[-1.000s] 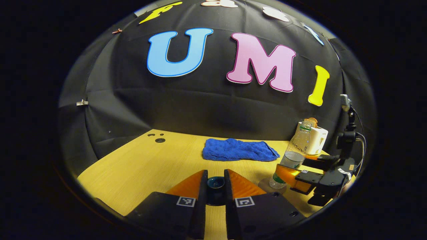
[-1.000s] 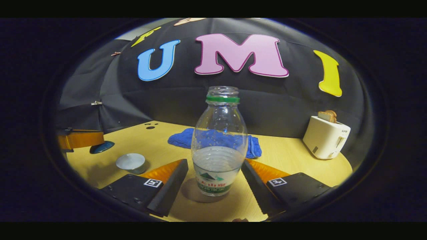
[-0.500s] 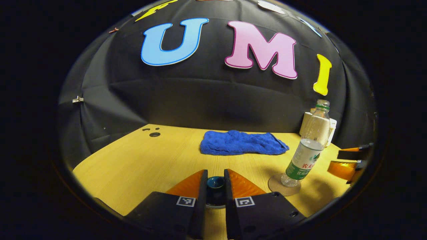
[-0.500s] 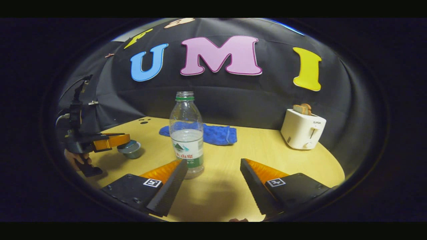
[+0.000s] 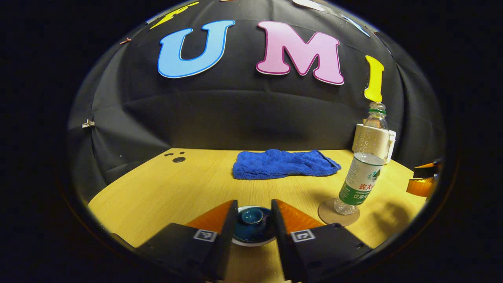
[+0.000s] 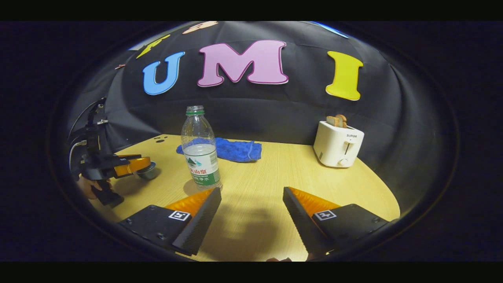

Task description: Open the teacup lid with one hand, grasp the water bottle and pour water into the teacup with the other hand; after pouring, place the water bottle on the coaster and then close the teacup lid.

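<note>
Table (image 6: 275, 169): wooden, spans the lower half of both views.
Toaster (image 6: 338, 143): white, right of centre in the right gripper view, with bread in its slots.
Cloth (image 5: 283, 164): blue, centre, at the table's back edge.
Bottle (image 5: 363, 167): upright on the coaster (image 5: 328, 214), right side of the left gripper view.
Right gripper (image 6: 251, 208): bottom centre, fingers spread wide, holding nothing.
Left gripper (image 5: 253, 222): bottom centre, fingers parted beside the lid (image 5: 253, 228), which sits on the cup; contact cannot be told.
</note>
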`<state>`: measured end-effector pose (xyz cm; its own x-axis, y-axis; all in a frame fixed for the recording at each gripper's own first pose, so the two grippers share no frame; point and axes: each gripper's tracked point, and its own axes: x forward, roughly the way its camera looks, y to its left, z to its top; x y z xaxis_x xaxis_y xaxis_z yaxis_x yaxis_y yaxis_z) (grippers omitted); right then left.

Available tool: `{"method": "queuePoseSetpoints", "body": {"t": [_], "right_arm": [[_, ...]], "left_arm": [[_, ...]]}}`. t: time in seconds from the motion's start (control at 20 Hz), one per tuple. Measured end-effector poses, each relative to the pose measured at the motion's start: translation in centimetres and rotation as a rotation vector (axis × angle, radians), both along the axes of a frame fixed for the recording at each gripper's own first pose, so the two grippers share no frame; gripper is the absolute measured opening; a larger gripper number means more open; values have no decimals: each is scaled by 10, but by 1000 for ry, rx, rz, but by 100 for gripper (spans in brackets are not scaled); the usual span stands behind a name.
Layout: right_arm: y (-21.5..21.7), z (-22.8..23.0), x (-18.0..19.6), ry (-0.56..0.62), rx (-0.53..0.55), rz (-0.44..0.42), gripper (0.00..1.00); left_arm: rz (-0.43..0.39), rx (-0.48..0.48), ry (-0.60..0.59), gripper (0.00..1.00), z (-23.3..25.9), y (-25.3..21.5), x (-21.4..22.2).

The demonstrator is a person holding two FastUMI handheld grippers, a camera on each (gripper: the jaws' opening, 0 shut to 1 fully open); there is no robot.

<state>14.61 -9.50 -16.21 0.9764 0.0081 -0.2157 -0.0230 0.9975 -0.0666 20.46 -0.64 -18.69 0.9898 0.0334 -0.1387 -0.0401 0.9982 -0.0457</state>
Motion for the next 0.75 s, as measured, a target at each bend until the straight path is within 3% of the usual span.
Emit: {"method": "queuePoseSetpoints", "body": {"t": [0.05,0.15,0.25,0.75], "right_arm": [[0,7,-3,-1,8,-1,98],[-3,28,-7,-23,10,-6,98],[-7,50,-12,-41,0,-12,98],[5,160,-68,-148,19,-10,98]], "left_arm": [[1,6,-3,74,6,0,-5],[1,22,-11,87,25,0,-22],[2,32,-22,94,47,-1,-43],[56,-2,-112,95,184,-25,-154]]}}
